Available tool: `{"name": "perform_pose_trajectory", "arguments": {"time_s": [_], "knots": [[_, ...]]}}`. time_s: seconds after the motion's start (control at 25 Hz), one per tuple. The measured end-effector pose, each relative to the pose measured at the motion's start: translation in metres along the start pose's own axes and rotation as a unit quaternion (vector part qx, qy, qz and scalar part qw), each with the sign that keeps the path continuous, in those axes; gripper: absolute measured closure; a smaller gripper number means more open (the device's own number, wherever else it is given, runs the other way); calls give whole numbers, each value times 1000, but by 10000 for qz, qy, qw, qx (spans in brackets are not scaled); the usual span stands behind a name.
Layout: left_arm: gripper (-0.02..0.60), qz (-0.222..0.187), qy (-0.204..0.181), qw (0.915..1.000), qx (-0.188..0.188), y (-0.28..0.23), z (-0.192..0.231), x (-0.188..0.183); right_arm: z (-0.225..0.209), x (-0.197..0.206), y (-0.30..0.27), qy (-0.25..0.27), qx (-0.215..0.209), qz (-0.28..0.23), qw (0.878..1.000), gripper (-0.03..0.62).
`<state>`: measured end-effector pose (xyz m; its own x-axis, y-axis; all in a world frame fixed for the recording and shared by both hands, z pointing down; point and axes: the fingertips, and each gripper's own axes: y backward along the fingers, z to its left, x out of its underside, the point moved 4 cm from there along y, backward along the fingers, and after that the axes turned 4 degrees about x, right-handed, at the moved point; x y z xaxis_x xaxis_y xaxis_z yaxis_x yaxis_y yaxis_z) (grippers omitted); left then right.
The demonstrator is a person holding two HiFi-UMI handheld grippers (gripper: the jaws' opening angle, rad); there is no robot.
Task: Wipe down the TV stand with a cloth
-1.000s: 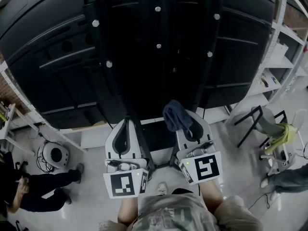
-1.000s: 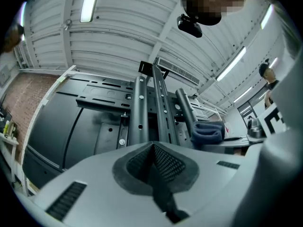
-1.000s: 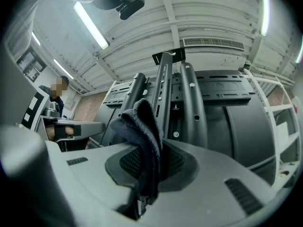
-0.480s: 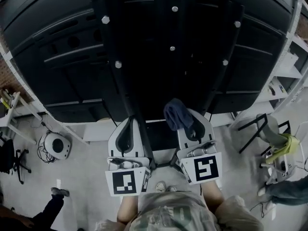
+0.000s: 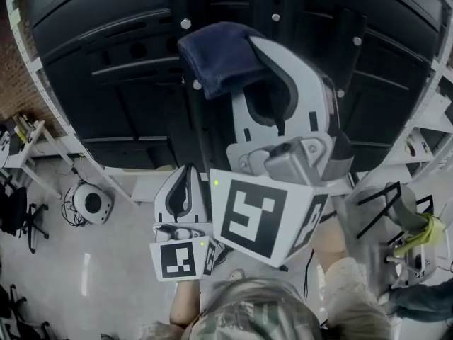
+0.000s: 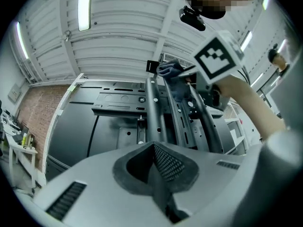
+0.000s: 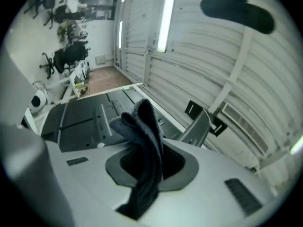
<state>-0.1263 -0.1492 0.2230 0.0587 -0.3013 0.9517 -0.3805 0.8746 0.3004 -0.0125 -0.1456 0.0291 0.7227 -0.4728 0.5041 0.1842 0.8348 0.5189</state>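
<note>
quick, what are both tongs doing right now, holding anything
left tongs: closed, nothing between them
right tongs: closed on the dark blue cloth

Little room ahead
Black stand uprights (image 6: 154, 115) and the TV back panel (image 5: 106, 83) are blocking forward; the right gripper (image 5: 248, 52) with its cloth (image 5: 212, 59) is filling the upper gap; bare floor (image 5: 106, 268) is lying open lower left.

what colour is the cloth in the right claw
Dark blue; the cloth shows best in the head view.
</note>
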Motion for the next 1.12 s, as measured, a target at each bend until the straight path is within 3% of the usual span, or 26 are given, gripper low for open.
{"name": "perform_pose_trajectory", "arguments": {"time_s": [0.2,0.4,1.12], "knots": [[566,-53,-76,9995,-297,14,11,-6,0,-39,-43,1112,258,-274,9931,537],[566,19,-22,9987,-500,26,22,-4,14,-48,-56,1635,282,-191,9860,536],[566,238,-41,9975,-666,38,22,6,56,-23,-36,1845,-403,-36,9820,537]]}}
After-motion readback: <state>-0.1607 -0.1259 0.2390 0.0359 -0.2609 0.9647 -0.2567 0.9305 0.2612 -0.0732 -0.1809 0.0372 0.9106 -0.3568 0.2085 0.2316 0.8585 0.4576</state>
